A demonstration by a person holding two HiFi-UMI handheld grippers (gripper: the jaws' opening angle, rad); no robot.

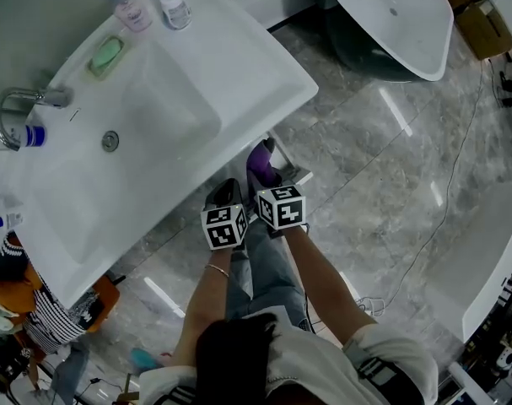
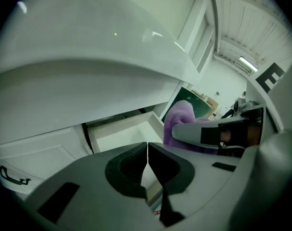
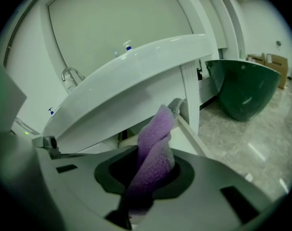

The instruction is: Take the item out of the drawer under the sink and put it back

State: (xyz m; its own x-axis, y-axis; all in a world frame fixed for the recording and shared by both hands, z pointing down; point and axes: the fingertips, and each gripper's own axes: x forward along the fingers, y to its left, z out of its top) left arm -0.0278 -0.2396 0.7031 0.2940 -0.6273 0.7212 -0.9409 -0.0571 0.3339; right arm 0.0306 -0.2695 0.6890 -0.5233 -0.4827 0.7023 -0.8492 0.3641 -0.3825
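Right gripper clamps a purple cloth beside the open drawer — left gripper closed, holding nothing.

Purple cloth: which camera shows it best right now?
The right gripper view: the purple cloth fills the middle, pinched in the right claw. The left gripper view shows a lump beside that claw; the head view shows only a scrap at the edge of the sink.
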